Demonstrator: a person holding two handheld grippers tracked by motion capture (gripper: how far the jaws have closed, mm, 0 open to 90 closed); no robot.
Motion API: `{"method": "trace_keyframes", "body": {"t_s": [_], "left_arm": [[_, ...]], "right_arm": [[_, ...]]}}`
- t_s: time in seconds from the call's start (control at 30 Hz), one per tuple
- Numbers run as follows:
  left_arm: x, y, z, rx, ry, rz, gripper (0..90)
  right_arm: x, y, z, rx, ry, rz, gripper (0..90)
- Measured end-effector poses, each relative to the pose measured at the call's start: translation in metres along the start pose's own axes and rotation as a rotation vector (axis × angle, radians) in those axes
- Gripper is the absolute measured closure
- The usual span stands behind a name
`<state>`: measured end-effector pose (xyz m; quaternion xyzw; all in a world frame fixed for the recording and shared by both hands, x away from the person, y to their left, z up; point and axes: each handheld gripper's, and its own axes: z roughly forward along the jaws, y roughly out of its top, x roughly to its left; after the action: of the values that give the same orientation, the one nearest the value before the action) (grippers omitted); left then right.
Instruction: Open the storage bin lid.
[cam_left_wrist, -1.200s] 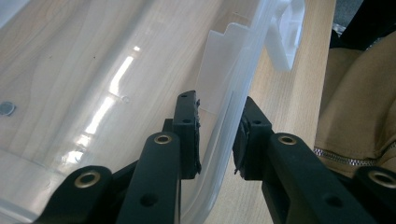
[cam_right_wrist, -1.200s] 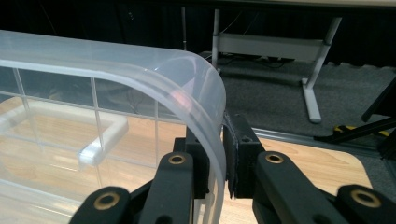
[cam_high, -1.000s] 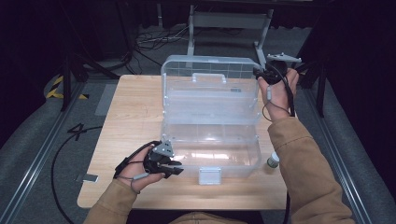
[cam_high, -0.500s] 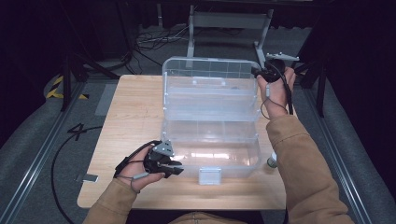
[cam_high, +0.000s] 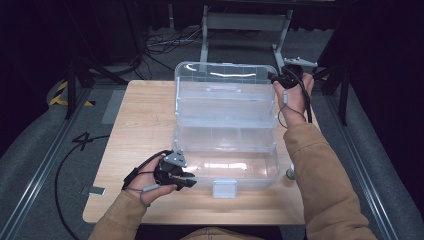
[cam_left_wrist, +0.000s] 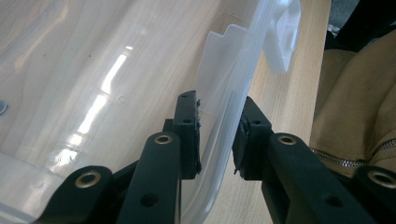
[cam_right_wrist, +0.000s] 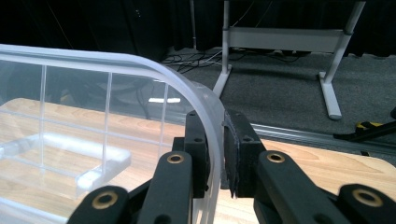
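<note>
Two hand-held grippers pinch the unlabelled clear box (cam_high: 225, 145): left (cam_high: 187, 179) base wall, right (cam_high: 275, 79) lid rim.

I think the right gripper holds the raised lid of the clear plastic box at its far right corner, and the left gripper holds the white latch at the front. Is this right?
Not quite. The left gripper holds the clear front wall of the box base, near its left corner; the left gripper view shows the white latch farther along, untouched. The right gripper does clamp the lid corner.
</note>
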<state>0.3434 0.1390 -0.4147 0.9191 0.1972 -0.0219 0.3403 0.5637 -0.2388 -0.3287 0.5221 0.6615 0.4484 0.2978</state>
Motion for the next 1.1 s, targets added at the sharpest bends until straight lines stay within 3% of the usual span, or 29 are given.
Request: {"method": "trace_keyframes", "body": {"t_s": [0.57, 0.73, 1.1], "left_arm": [[0.0, 0.0, 0.0, -0.001, -0.003, -0.002, 74.2], [0.0, 0.0, 0.0, -0.001, -0.003, 0.0, 74.3], [0.001, 0.0, 0.0, -0.002, -0.004, 0.0, 74.2]], "right_arm": [[-0.007, -0.011, 0.021, -0.023, 0.015, -0.009, 81.0], [-0.012, -0.014, 0.026, -0.029, 0.039, 0.001, 80.8], [-0.021, -0.022, 0.034, -0.061, 0.093, -0.043, 80.5]]}}
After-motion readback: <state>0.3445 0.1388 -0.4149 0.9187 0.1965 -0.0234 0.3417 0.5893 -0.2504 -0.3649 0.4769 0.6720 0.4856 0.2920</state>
